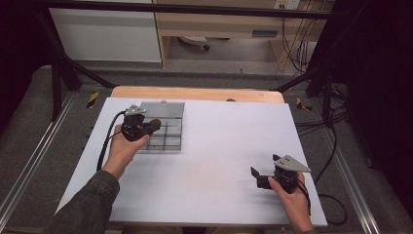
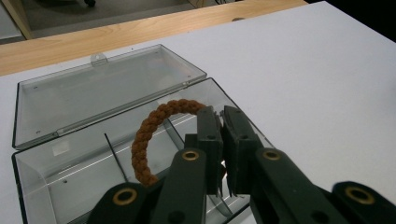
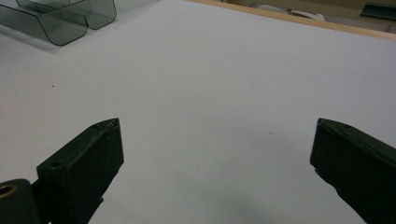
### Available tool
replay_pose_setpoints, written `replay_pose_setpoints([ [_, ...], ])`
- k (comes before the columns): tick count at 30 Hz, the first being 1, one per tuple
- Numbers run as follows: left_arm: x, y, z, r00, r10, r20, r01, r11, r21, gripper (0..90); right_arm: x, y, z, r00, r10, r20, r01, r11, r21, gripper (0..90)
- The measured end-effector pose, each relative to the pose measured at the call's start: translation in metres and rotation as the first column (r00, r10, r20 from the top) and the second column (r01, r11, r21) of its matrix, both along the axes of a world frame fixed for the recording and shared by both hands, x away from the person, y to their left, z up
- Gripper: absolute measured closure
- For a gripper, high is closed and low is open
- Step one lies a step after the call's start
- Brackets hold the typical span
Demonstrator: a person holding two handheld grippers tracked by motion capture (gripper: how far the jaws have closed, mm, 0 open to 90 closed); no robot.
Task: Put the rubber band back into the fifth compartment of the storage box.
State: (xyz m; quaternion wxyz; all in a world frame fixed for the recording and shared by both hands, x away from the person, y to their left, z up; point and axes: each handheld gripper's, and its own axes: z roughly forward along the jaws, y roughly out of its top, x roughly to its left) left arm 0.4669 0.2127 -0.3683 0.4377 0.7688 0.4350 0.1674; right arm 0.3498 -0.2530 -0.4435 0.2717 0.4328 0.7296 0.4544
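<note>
Open clear box (image 2: 107,140) on white table (image 1: 219,146); left gripper (image 2: 223,122) clamped on brown braided ring (image 2: 149,135) above it; right gripper (image 3: 217,154) wide open, empty.

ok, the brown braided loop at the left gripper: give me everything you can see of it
The brown braided loop looks like woven cord or leather, reddish brown, with an even plaited texture. It arcs upright in a curve; the rest is hidden behind the jaws, so whether it closes into a full ring cannot be told. The left gripper is shut on one end of it and holds it over the open clear plastic box, above the divided compartments. Whether its lower end touches the box floor cannot be told.
</note>
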Motion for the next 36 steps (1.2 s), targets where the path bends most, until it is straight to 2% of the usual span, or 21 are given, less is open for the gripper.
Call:
replay_pose_setpoints([
  [14, 0.0, -0.002, -0.014, 0.9994, -0.005, -0.034, 0.006, 0.9997, 0.023, 85.4, 0.0, 0.0, 0.0, 1.0, 0.0, -0.002, 0.0, 1.0, -0.001, 3.2],
  [25, 0.001, -0.003, -0.02, 0.9986, -0.006, -0.053, 0.008, 0.999, 0.044, 85.3, 0.0, 0.0, 0.0, 1.0, 0.001, -0.003, -0.001, 1.0, -0.003, 3.2],
  [36, 0.0, -0.004, -0.034, 0.9966, -0.005, -0.082, 0.009, 0.9985, 0.055, 85.2, 0.001, 0.0, -0.001, 1.0, 0.001, -0.006, -0.001, 1.0, -0.005, 3.1],
])
